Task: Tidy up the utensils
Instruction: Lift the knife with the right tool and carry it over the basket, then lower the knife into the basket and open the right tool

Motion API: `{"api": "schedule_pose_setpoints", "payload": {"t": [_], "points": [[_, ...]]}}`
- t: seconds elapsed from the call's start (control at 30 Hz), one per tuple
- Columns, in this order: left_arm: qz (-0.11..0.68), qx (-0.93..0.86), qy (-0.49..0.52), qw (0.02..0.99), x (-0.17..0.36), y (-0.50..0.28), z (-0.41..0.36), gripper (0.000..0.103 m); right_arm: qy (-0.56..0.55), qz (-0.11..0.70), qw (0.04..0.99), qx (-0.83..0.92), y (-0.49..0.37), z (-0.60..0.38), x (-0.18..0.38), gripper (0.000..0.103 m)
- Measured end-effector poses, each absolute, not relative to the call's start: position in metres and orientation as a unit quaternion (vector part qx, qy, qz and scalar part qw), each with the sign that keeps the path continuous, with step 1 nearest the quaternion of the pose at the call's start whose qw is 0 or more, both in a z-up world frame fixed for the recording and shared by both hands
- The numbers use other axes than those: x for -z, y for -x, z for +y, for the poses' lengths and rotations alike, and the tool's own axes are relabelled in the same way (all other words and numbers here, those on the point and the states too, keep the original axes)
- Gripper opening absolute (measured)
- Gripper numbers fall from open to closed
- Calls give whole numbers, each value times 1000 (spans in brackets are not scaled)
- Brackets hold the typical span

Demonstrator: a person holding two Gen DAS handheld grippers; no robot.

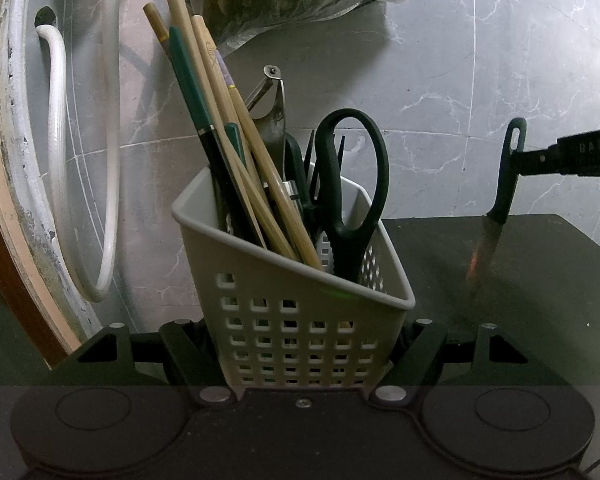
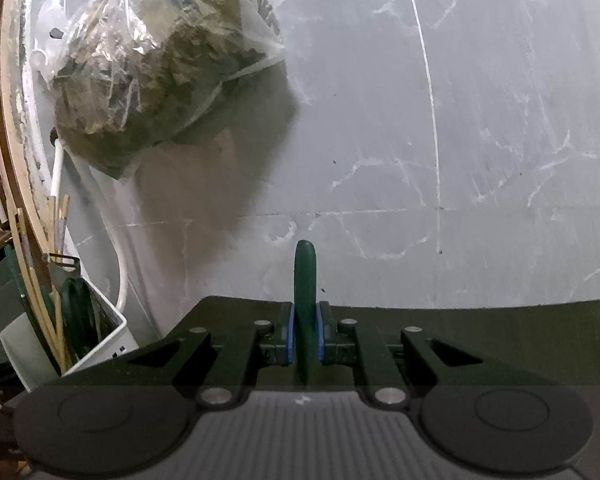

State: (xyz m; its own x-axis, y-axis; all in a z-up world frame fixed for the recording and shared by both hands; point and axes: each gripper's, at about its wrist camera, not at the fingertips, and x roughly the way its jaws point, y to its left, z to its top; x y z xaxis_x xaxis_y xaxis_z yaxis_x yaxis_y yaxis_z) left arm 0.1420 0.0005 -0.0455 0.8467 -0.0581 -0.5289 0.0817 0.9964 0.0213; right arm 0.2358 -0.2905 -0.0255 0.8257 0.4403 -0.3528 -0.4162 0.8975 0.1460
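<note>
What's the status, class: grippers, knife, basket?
Left gripper clamps basket. Right gripper shut on knife, blade down. Scissors crowd basket.

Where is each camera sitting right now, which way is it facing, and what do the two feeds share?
Left wrist: on the left tool, facing the wall; its fingers grip the caddy; right tool's finger at right edge.
Right wrist: on the right tool, facing the wall; blue pads clamp the knife handle.
Shared: knife, caddy, hanging bag.

No clear text; faint marks on right gripper (image 1: pixel 580 148), unreadable.
</note>
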Motion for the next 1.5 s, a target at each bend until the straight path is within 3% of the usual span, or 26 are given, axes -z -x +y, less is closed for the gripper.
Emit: {"api": "schedule_pose_setpoints", "payload": {"t": [0.43,0.8,1.5], "points": [[274,36,-21,961,45,-142,1,76,9,125,934,-335,-216,-267,-50,12],[273,36,-20,961,46,-142,1,76,-27,46,890,-452,-195,-246,-127,12],[272,36,-19,962,46,-143,1,76,15,157,846,-508,-200,-179,-57,12]]}}
